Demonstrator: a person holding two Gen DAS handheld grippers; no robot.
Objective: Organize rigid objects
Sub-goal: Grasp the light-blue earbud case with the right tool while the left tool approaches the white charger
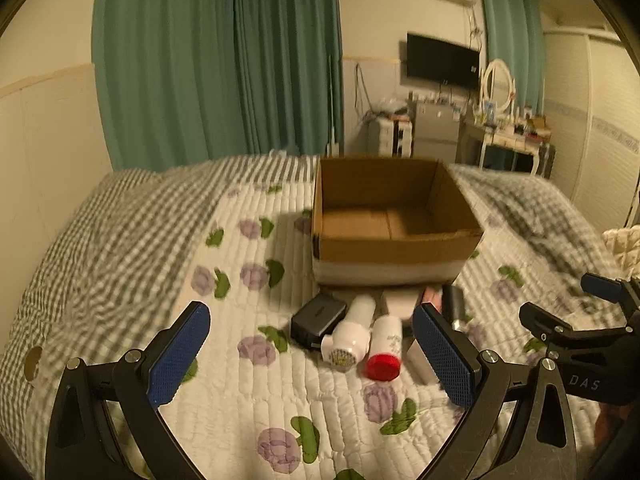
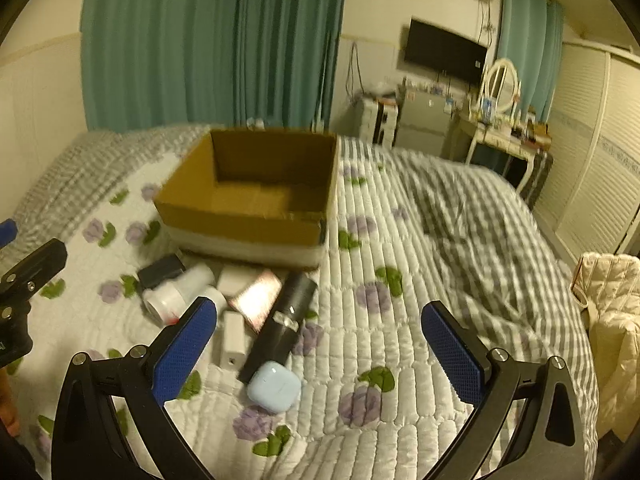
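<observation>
Indoors, a floral quilted bed (image 1: 248, 392) fronts green curtains (image 1: 216, 60) at 12 o'clock. Both tools, left tool (image 1: 312, 356) and right tool (image 2: 320, 356), gape wide, empty, below the cardboard box (image 1: 394, 254).

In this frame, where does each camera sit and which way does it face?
Left wrist: on the left gripper, facing the cardboard box; the right gripper shows at right.
Right wrist: on the right gripper, facing the box from further right; the left gripper's frame shows at left.
Shared: box, pile, bed.
</observation>
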